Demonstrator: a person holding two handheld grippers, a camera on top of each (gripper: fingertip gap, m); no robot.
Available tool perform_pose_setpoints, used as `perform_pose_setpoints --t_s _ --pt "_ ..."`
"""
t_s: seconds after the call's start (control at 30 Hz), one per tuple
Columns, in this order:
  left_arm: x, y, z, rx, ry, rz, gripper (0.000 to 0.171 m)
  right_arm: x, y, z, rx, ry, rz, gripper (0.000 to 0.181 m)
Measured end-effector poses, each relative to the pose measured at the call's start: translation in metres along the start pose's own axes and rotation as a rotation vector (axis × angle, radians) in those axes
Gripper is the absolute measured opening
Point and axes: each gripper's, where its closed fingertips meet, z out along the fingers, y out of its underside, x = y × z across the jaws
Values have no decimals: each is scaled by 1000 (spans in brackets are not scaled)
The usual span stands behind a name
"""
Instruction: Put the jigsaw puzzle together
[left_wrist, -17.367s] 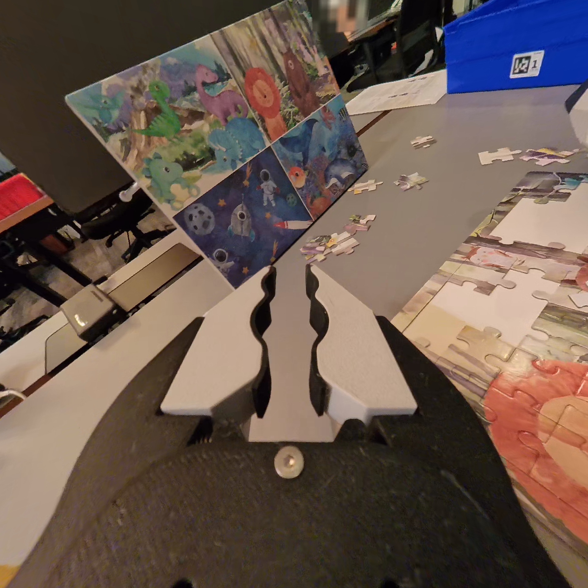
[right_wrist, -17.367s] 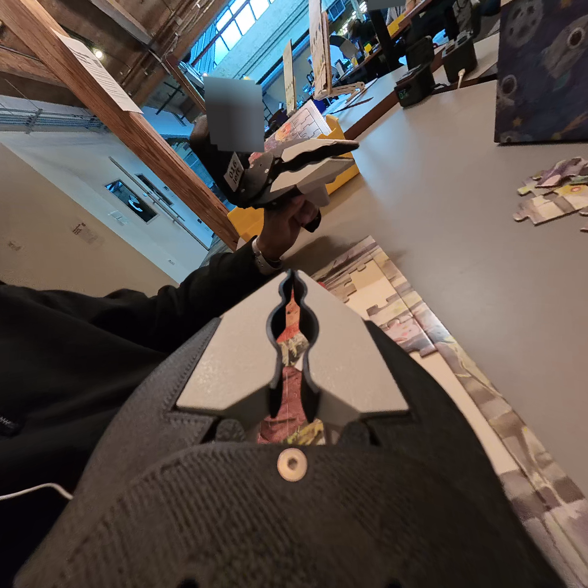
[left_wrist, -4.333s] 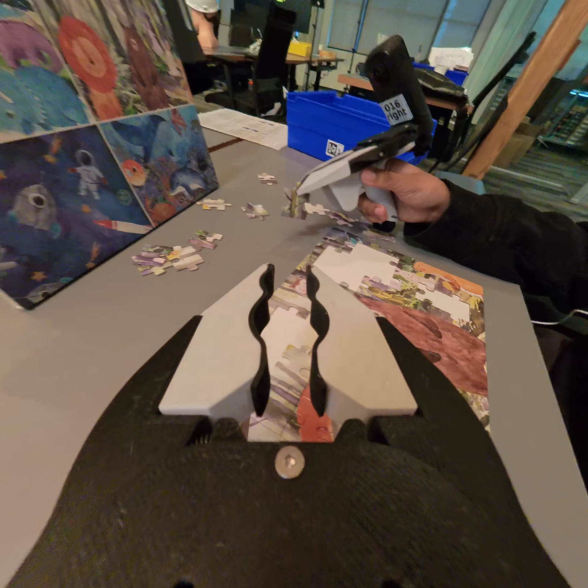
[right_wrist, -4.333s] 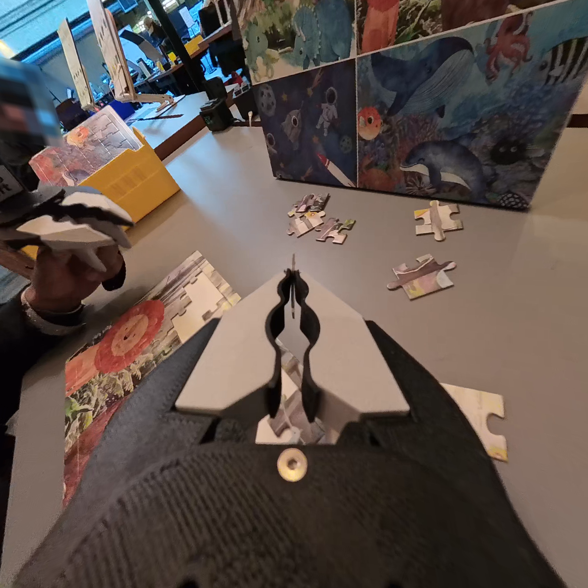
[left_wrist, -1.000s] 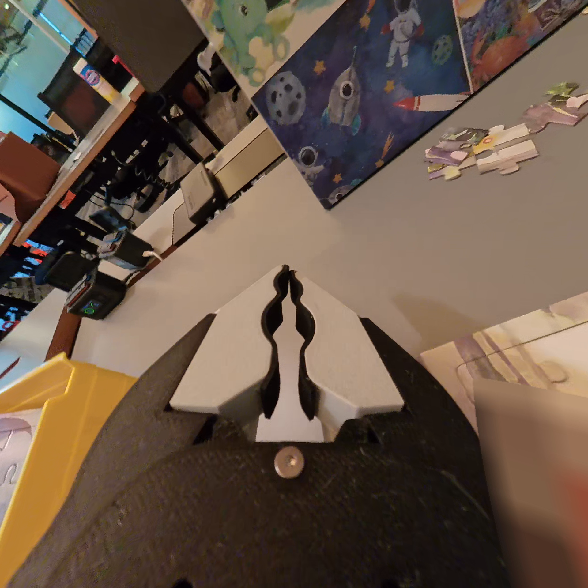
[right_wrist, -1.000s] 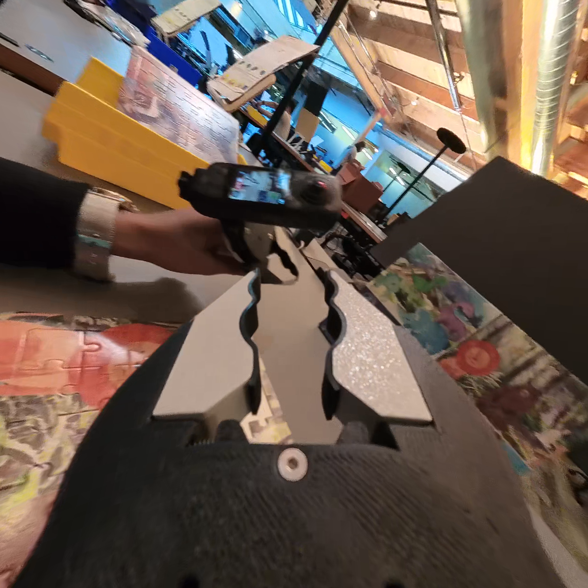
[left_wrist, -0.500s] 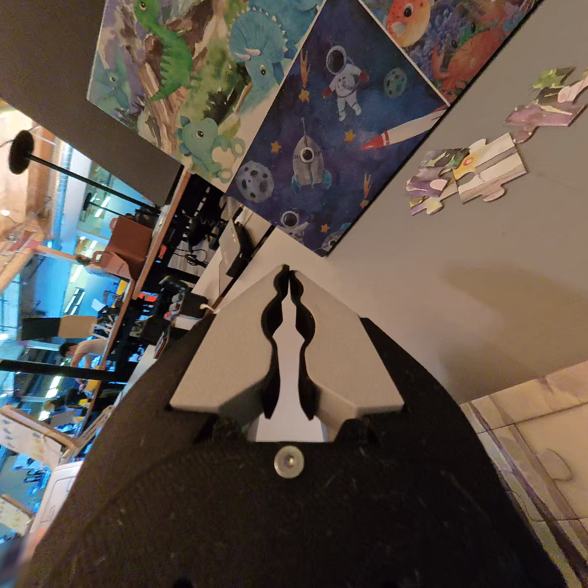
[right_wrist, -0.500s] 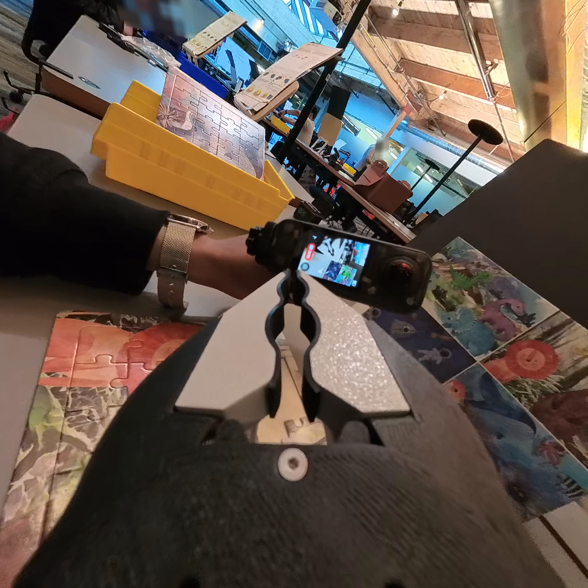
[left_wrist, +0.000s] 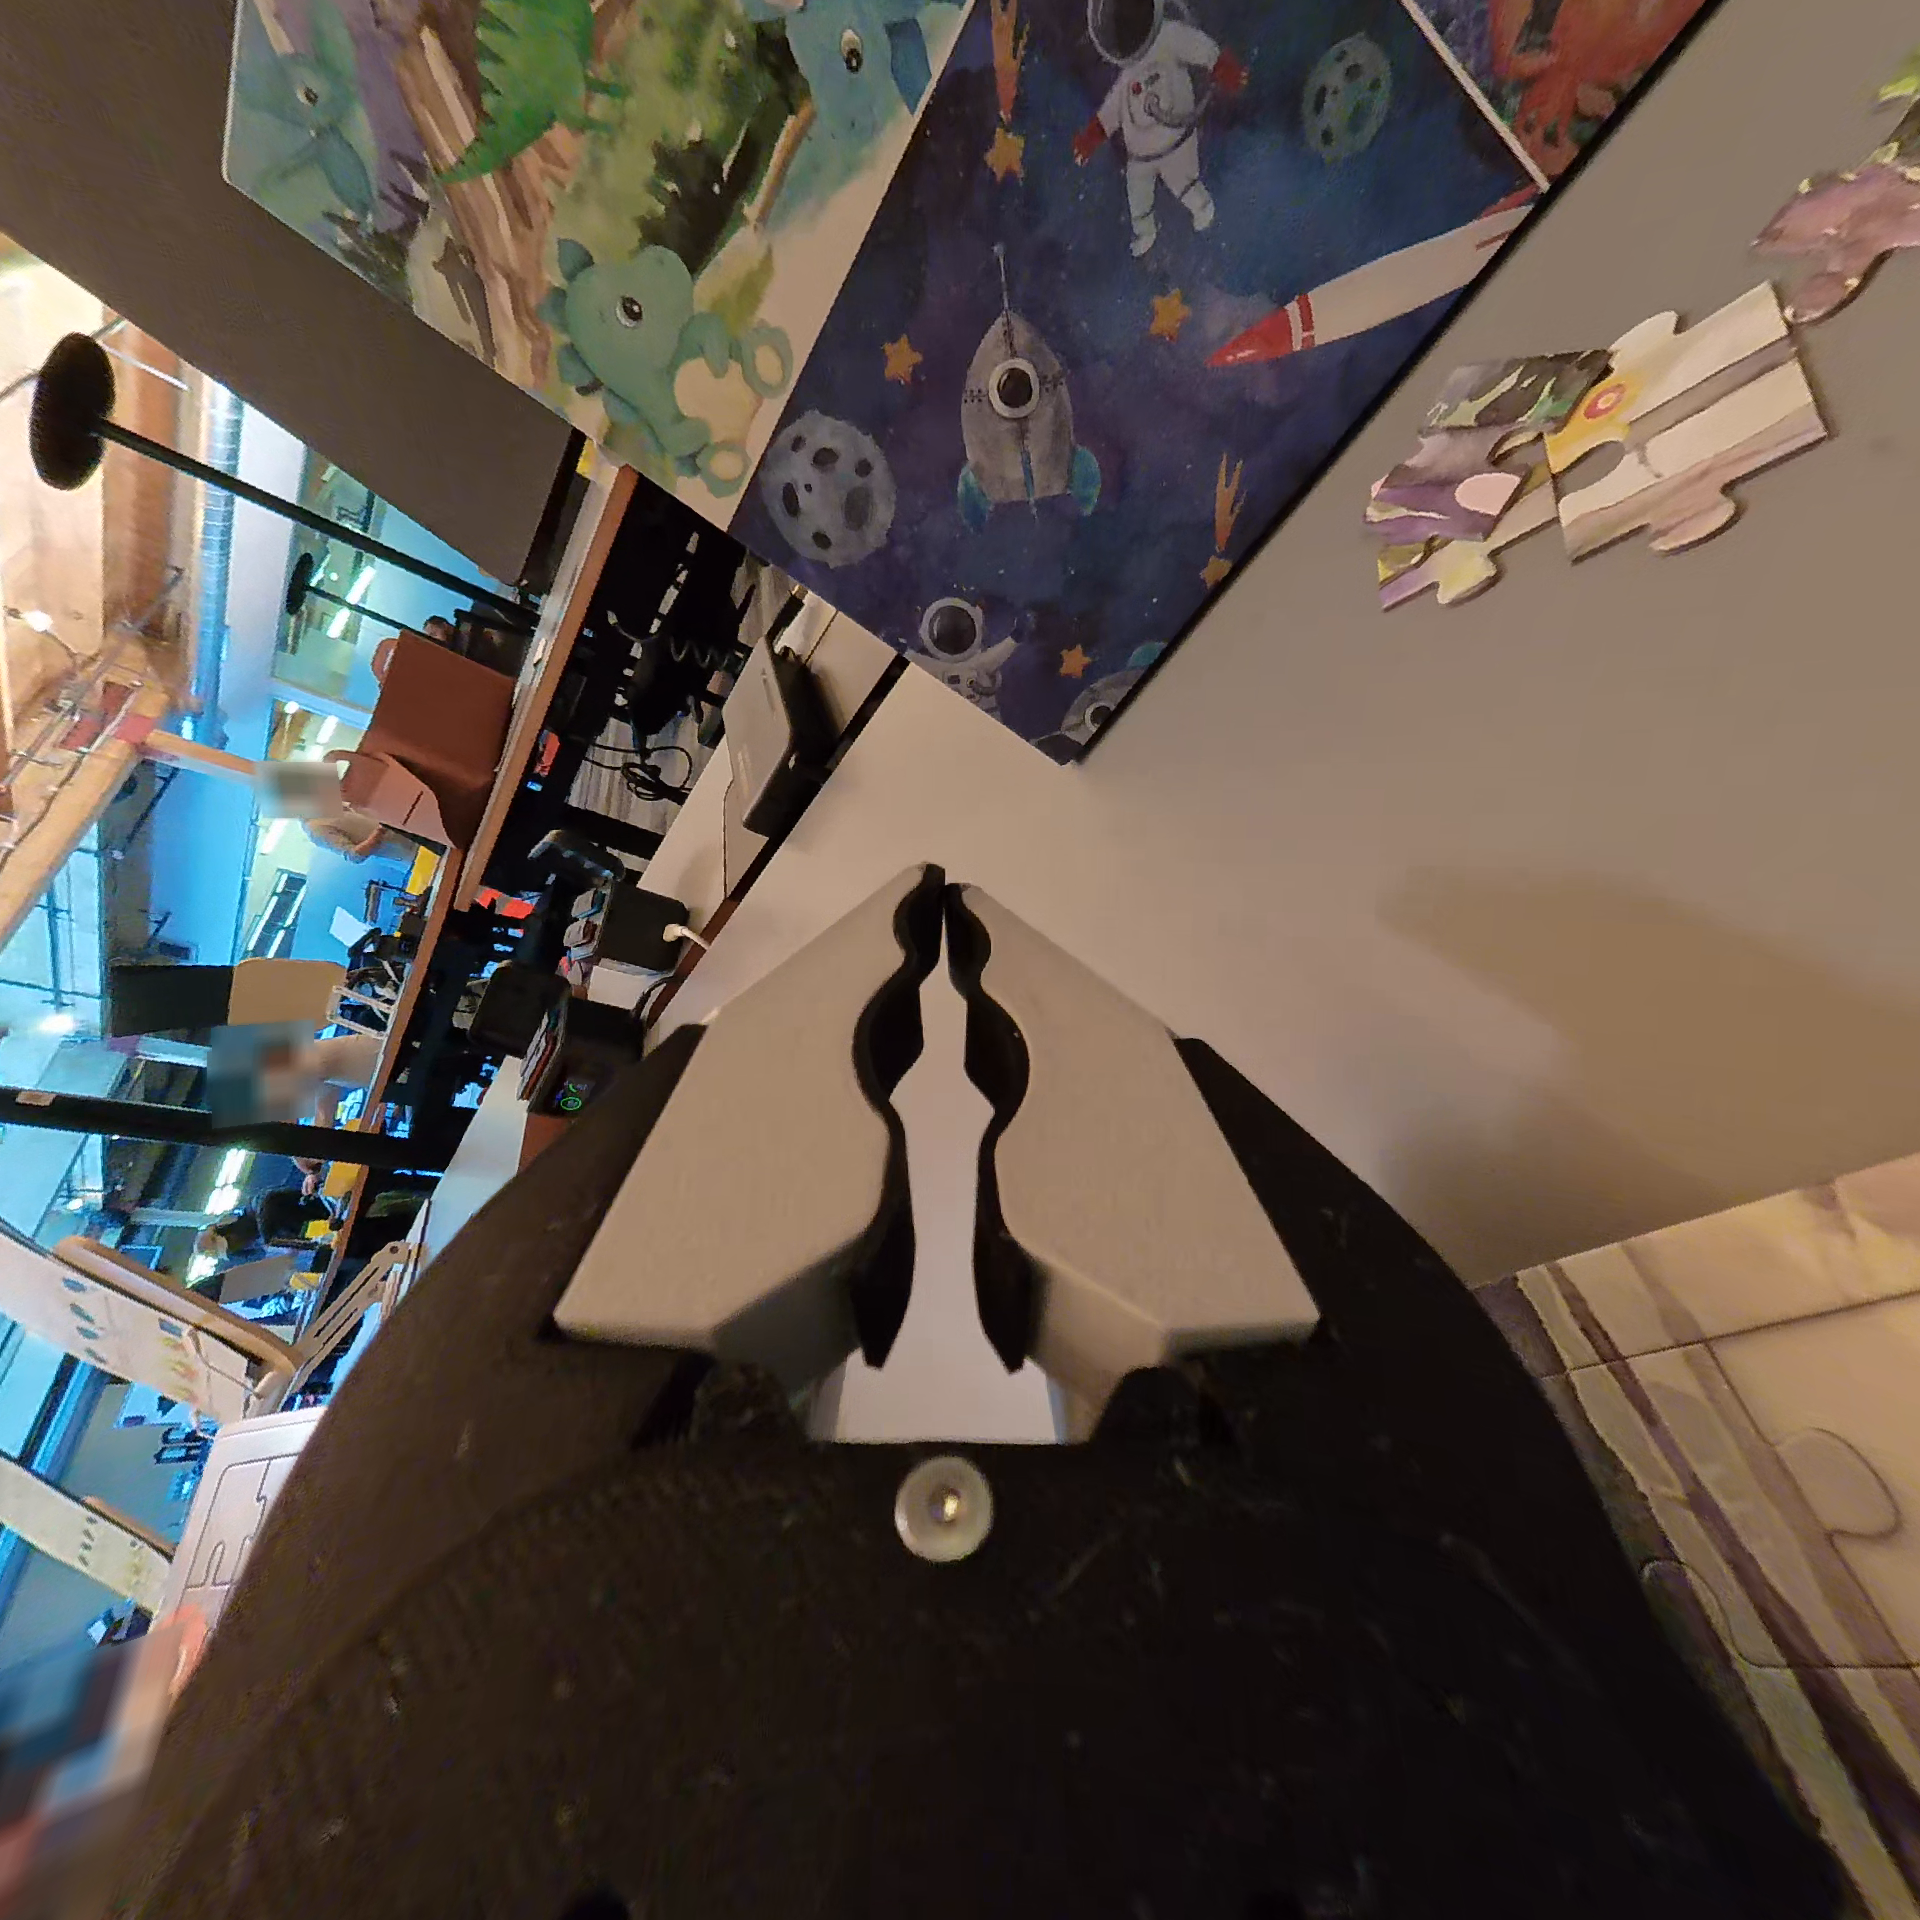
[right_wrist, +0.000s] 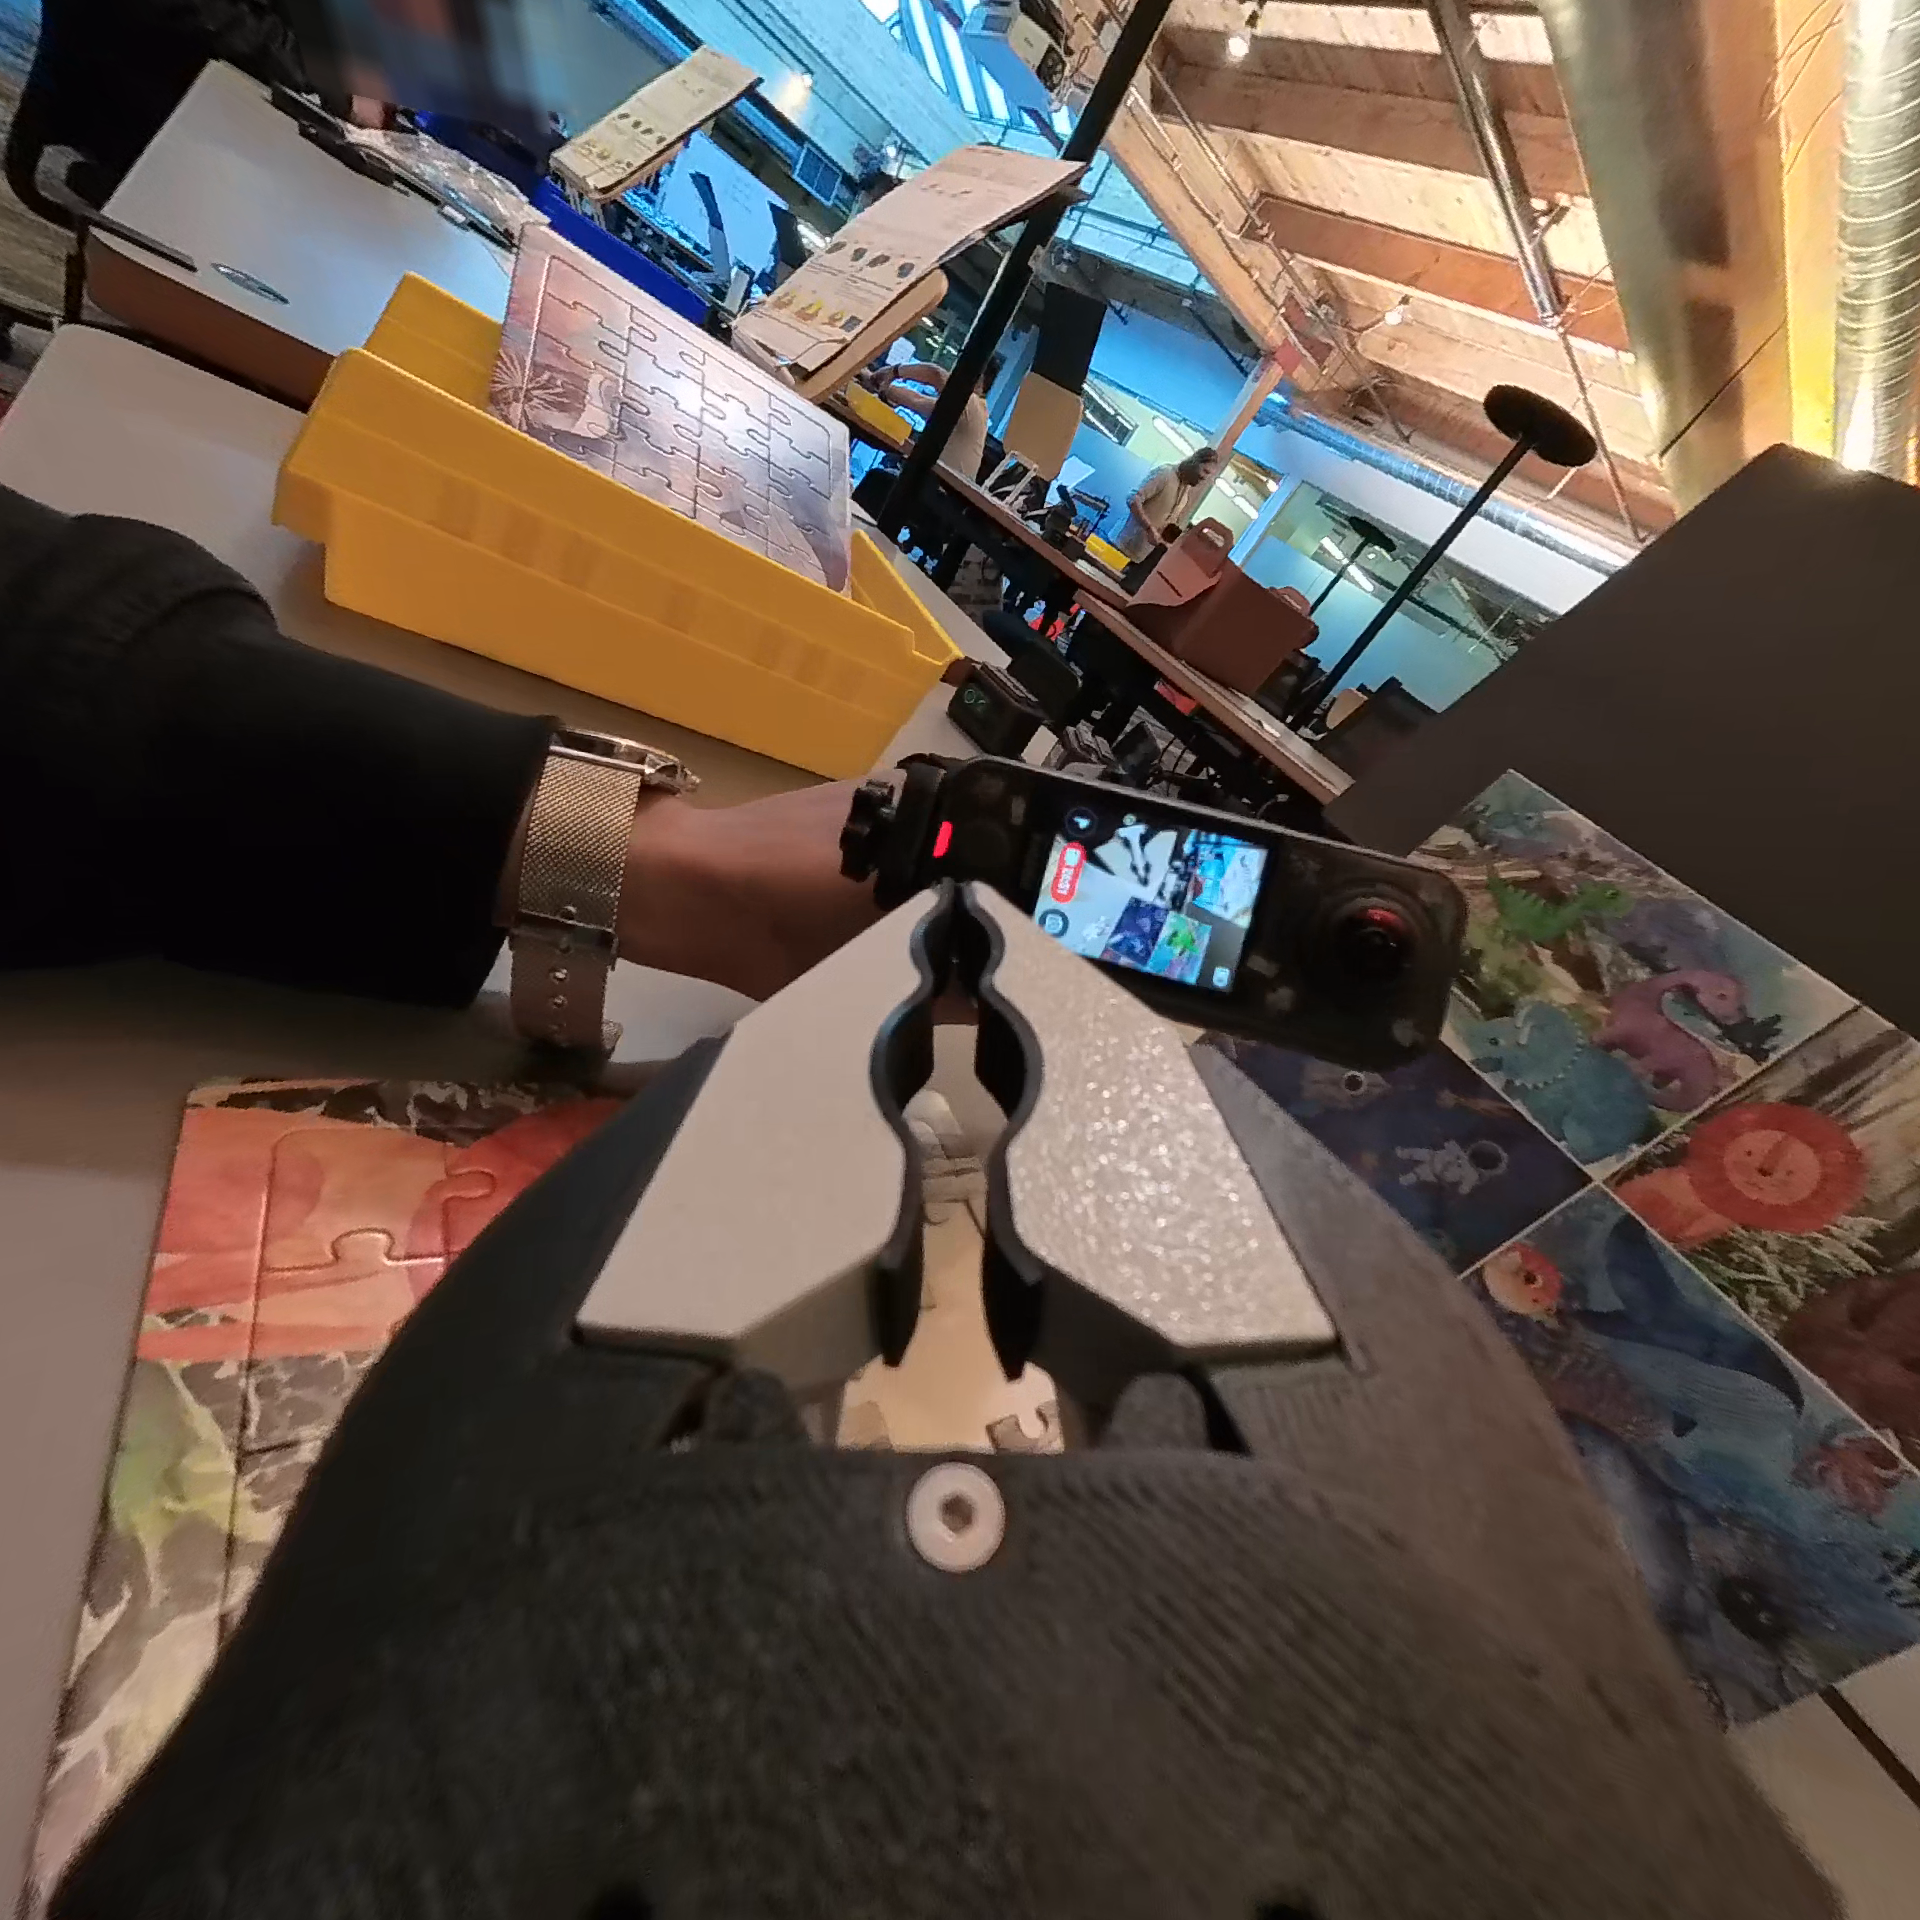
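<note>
The grey counter (left_wrist: 1558, 883) carries everything: propped at its far side is a large reference board (left_wrist: 1039, 343) printed with four cartoon pictures, dinosaurs, astronauts and rockets, sea creatures and a lion. Nearer lies the partly built jigsaw puzzle (right_wrist: 312, 1195), a flat rectangle of orange, green and pale pieces; its pale corner also shows at the lower right of the left wrist view. A yellow plastic bin (right_wrist: 582, 592) with another assembled puzzle leaning in it stands beyond, on the person's left. A small cluster of loose purple-and-cream puzzle pieces (left_wrist: 1600, 447) lies on the bare counter near the board, well apart from the puzzle. The left tongs (left_wrist: 943, 896) are pressed together at the tips with nothing between them, tilted over the counter edge. The right tongs (right_wrist: 954, 902) are likewise closed at the tips; I see no piece pinched, though pale puzzle surface shows through the gap behind them. This looks like a pause between placements, so the next move calls for spreading one pair and reaching to the loose pieces, then matching one to a gap. The small black camera (right_wrist: 1195, 914) on the left tool shows a lit screen, whose contents I leave unread.
</note>
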Motion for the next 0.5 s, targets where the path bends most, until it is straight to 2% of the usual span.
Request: perform_pose_setpoints --t_s 0.13,0.5 --pt "0 -2 -2 1 -13 17 0 5 2 3 -4 46 20 0" --pt "-3 -2 -4 0 -59 49 0 0 -2 4 16 27 83 0"
